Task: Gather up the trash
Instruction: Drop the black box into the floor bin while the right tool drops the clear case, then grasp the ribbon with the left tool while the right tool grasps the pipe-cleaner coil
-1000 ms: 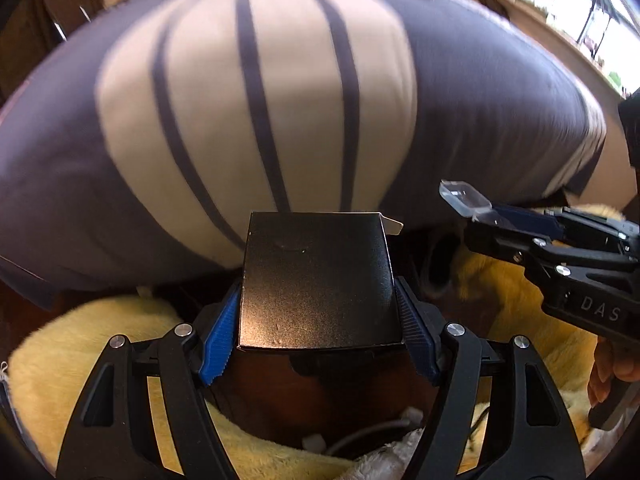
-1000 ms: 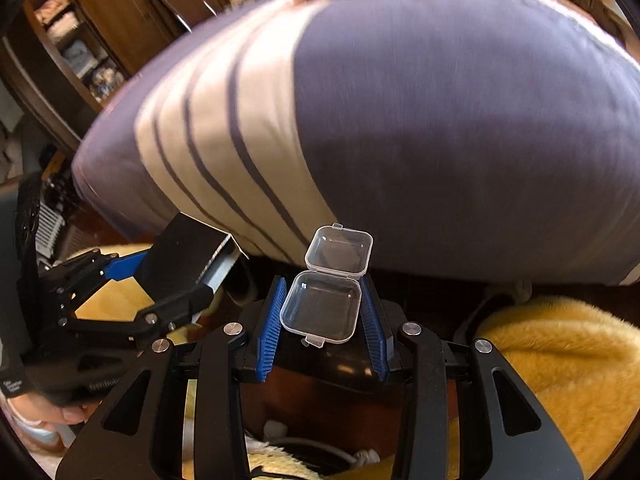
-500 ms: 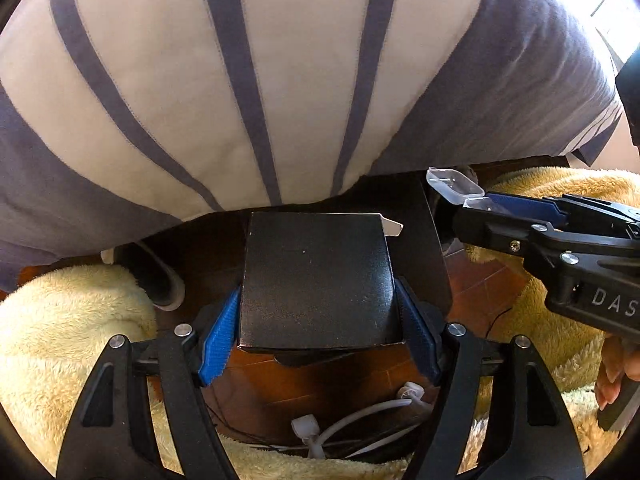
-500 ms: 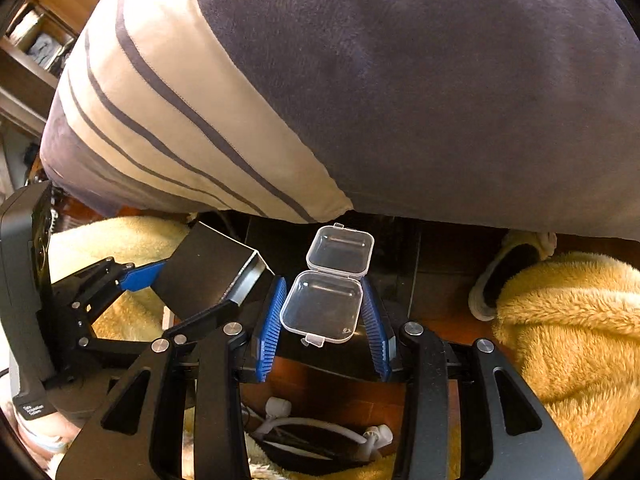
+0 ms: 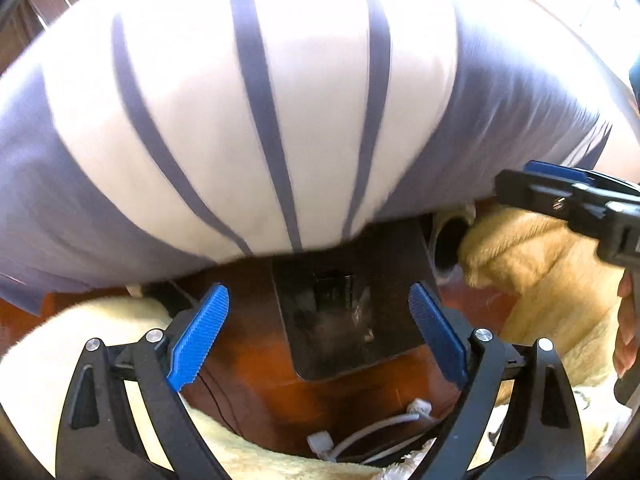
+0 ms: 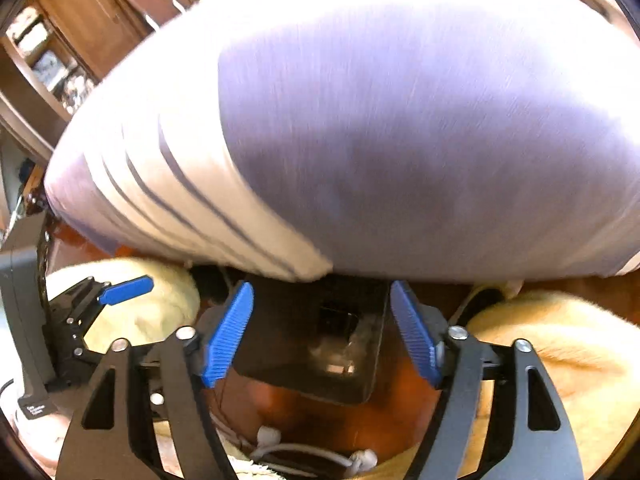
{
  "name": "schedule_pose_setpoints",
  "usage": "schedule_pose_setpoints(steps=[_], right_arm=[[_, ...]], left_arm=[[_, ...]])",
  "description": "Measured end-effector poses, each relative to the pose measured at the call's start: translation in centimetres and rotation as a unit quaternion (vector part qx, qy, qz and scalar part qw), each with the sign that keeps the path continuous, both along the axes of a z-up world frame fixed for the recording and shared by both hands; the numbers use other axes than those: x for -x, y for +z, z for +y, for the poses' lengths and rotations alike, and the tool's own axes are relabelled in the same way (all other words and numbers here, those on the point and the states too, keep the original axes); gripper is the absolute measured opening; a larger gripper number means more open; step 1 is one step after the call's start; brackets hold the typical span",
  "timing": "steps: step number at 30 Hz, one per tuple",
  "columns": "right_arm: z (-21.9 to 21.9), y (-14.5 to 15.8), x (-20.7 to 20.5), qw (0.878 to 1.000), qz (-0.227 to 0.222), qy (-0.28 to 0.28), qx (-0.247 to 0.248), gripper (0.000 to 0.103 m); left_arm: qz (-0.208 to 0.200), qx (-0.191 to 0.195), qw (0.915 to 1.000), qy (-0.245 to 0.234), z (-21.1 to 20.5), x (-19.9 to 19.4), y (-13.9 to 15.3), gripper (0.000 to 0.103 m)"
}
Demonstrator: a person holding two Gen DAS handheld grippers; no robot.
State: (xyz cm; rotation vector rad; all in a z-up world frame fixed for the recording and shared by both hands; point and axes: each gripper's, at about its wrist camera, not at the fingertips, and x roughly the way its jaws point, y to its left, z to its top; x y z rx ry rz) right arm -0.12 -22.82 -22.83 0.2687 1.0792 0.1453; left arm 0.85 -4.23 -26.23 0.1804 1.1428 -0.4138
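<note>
A dark square trash bin point(image 5: 384, 280) stands on the reddish floor under the edge of a big striped cushion; it also shows in the right wrist view point(image 6: 280, 344). A black box point(image 5: 334, 290) lies inside it, seen again in the right wrist view point(image 6: 336, 320), with a clear plastic case point(image 6: 340, 356) beside it. My left gripper point(image 5: 318, 340) is open and empty above the bin. My right gripper point(image 6: 322, 334) is open and empty above the bin too; it shows at the right of the left wrist view point(image 5: 556, 192).
The grey and white striped cushion point(image 5: 248, 112) overhangs the bin's far side. Yellow fluffy blankets point(image 5: 532, 264) lie left and right of the bin. White cables point(image 5: 368, 436) lie on the floor near me. A wooden cabinet point(image 6: 80, 36) stands at the far left.
Both grippers have opened. The black box left my left gripper and the clear case left my right gripper; both now lie in the bin. The views tilted up slightly.
</note>
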Motion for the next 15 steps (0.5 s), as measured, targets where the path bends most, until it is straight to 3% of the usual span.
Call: schedule_pose_setpoints(steps=[2, 8, 15], right_arm=[[-0.8, 2.7, 0.4, 0.999, -0.038, -0.013, 0.006, 0.084], [-3.0, 8.4, 0.1, 0.991, -0.120, -0.036, 0.040, 0.086], [-5.0, 10.2, -3.3, 0.985, -0.153, -0.055, 0.060, 0.086]], left_arm=[[-0.030, 0.009, 0.9995, 0.006, 0.4, -0.2, 2.4, 0.087], [-0.102, 0.015, 0.9945, 0.019, 1.3, -1.5, 8.4, 0.087], [-0.152, 0.017, 0.9875, 0.040, 0.8, -5.8, 11.8, 0.087]])
